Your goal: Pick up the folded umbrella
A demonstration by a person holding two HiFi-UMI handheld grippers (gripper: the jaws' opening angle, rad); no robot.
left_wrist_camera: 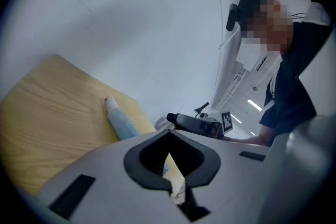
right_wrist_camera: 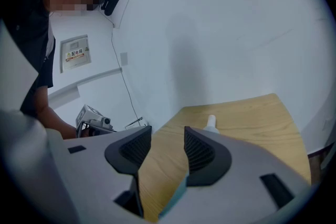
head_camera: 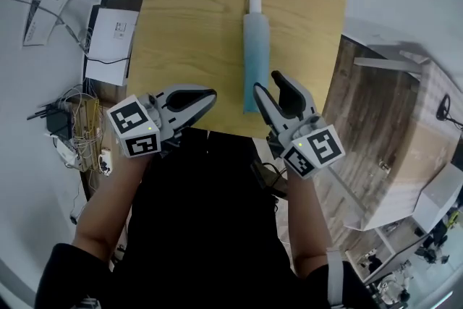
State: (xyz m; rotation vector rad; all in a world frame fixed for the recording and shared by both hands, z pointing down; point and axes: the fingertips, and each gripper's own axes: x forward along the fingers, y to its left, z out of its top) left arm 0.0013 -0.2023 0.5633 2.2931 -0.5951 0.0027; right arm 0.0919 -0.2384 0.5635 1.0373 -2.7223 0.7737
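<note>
The right gripper [head_camera: 268, 82], jaws spread and empty, is hovering over the folded umbrella's [head_camera: 255, 54] near end, risking an end-heavy, tipping grip, while the left gripper [head_camera: 210, 95] is idling with jaws pressed together.

Likely a lab or office workroom: bare white walls, a light wooden tabletop [head_camera: 188, 18], tangled cables [head_camera: 81, 128] on the floor at left, and a posted wall notice [right_wrist_camera: 76, 53].

Wooden table [head_camera: 188, 25] (pale walls [left_wrist_camera: 131, 18]).

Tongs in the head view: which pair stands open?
The right tongs, at the near end of the blue folded umbrella: its jaws stand apart, while the left tongs have tips together.
</note>
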